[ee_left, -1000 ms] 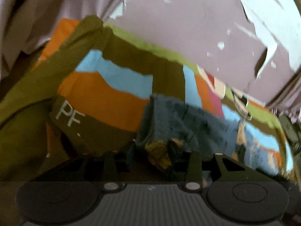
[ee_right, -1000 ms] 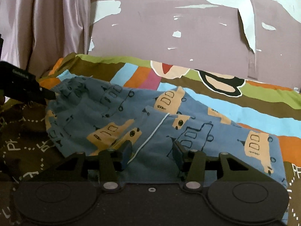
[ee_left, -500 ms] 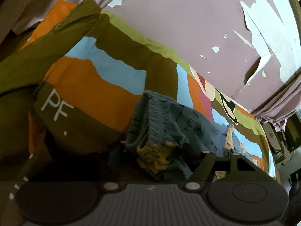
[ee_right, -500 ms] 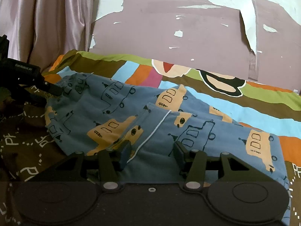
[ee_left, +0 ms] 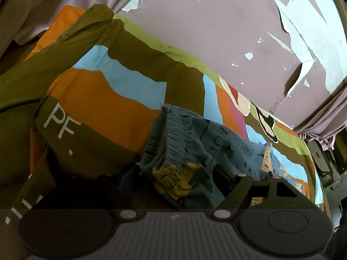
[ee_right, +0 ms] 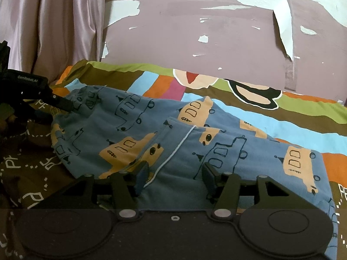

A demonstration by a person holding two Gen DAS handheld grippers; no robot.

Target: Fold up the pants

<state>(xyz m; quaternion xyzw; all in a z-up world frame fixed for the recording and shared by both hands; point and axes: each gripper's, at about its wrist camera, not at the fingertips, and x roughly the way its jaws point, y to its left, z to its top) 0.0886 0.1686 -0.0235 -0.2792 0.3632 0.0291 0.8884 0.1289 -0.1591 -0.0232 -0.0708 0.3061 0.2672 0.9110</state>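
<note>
While your right gripper [ee_right: 175,176] sits low over the near edge of the pants [ee_right: 190,143], its jaws stand partly apart and have just been opening further; blue cloth with a white piping line lies between the fingers [ee_right: 142,174], and whether the pads press it you cannot tell. The pants are blue with tan bus shapes and black line-drawn vehicles, lying crumpled across the striped bedsheet [ee_right: 303,127], one layer lapped over another at the middle. Their gathered elastic waistband [ee_left: 167,138] bunches up at the left end, with a yellow patch below it. Your left gripper [ee_right: 65,106] is at that end; its jaws have just been opening wide. Only one finger [ee_left: 225,176] shows in its own view, resting against the cloth, nothing clamped. Beyond the sheet, the mauve wall [ee_right: 216,32] shows peeling paint, a curtain [ee_right: 54,21] hanging left. No containers in sight.
</note>
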